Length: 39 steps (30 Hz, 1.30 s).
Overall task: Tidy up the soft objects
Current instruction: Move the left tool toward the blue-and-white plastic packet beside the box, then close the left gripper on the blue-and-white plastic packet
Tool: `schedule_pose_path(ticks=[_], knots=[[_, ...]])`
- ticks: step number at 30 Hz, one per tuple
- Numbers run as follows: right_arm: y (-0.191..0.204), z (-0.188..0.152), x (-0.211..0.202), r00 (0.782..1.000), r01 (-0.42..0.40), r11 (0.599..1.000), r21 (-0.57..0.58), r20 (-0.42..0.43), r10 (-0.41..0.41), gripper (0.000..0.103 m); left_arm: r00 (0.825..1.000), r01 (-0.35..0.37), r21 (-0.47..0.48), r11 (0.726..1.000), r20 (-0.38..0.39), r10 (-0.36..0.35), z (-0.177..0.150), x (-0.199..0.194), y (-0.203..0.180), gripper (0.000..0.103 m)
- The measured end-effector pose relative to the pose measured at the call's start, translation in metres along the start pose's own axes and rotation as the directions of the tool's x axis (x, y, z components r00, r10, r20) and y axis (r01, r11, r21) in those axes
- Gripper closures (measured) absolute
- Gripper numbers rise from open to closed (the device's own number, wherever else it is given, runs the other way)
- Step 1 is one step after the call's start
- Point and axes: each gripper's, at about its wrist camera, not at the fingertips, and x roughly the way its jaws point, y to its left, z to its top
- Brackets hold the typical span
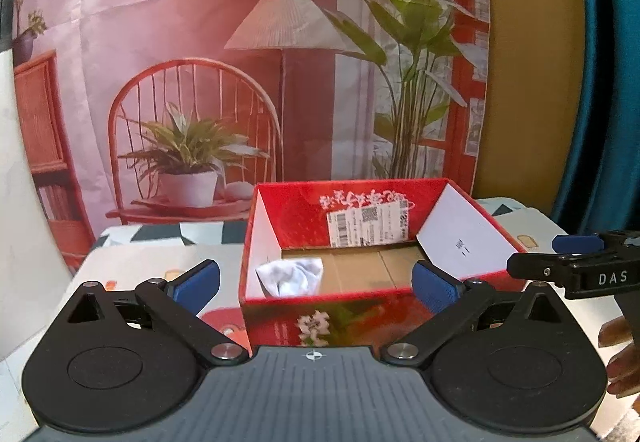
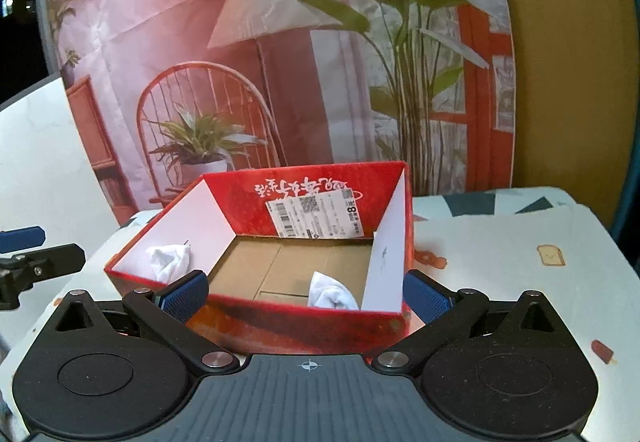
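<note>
Both pairs of jaws stand wide apart and empty: left gripper [image 1: 316,282], right gripper [image 2: 306,300]. One sock [image 2: 170,262] lies at the box's [image 2: 304,316] 9 o'clock wall, another sock [image 2: 330,294] at 5. Best to back away level, clear of the rim. Both grippers tilt slightly down toward the box.

hand [image 1: 622,354] cut off at right edge, box [image 1: 320,318] label print unreadable

Open red box on a patterned table

A table [image 2: 500,242] covered in a pale cloth printed with toast and triangle motifs bears one red cardboard box [image 2: 304,326], standing open near its middle.
</note>
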Motion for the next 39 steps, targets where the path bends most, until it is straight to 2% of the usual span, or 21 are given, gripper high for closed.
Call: schedule_pose_path(ticks=[3,6,11,15,19,24,29,32,35,37,39], knots=[[-0.002,-0.007,-0.010,1.000,-0.006,1.000,-0.018,-0.010,0.005,0.000,1.000,0.016,-0.013,1.000,-0.012,-0.016,-0.010,-0.006,-0.001,0.000],[-0.007,-0.015,-0.021,0.999,-0.047,0.998,-0.030,-0.029,0.046,0.000,0.999,0.033,-0.010,0.999,-0.032,-0.033,-0.019,-0.010,-0.004,0.000],[-0.009,-0.031,-0.036,0.998,-0.021,0.994,-0.111,-0.057,0.014,0.000,0.996,0.065,-0.003,0.998,-0.053,-0.065,-0.032,-0.013,-0.011,0.000],[-0.013,-0.044,-0.041,0.995,-0.037,0.994,-0.104,-0.093,0.027,0.000,0.994,0.083,0.007,0.997,-0.068,-0.082,-0.038,-0.013,-0.016,0.000],[-0.015,-0.060,-0.039,0.990,-0.056,0.993,-0.107,-0.132,0.042,0.000,0.991,0.103,0.020,0.994,-0.084,-0.101,-0.045,-0.011,-0.019,0.000],[-0.009,-0.076,-0.036,0.987,-0.081,0.983,-0.165,-0.153,0.055,0.000,0.990,0.101,0.018,0.995,-0.097,-0.099,-0.048,-0.004,-0.018,0.000],[-0.004,-0.086,-0.017,0.981,-0.075,0.977,-0.198,-0.191,0.037,0.001,0.986,0.105,-0.004,0.994,-0.128,-0.104,-0.049,0.004,-0.018,0.000],[-0.004,-0.085,-0.003,0.981,-0.069,0.979,-0.193,-0.189,0.032,0.010,0.986,0.110,-0.001,0.994,-0.125,-0.109,-0.048,0.005,-0.017,0.000],[-0.006,-0.076,0.009,0.982,-0.070,0.985,-0.156,-0.184,0.041,0.023,0.987,0.109,-0.006,0.994,-0.117,-0.109,-0.045,0.007,-0.014,0.001],[-0.008,-0.070,0.013,0.986,-0.062,0.988,-0.144,-0.165,0.038,0.026,0.988,0.110,-0.008,0.994,-0.112,-0.110,-0.042,0.010,-0.011,0.001],[-0.011,-0.062,0.018,0.988,-0.053,0.990,-0.131,-0.154,0.032,0.036,0.987,0.116,-0.004,0.993,-0.113,-0.115,-0.040,0.014,-0.011,0.002]])
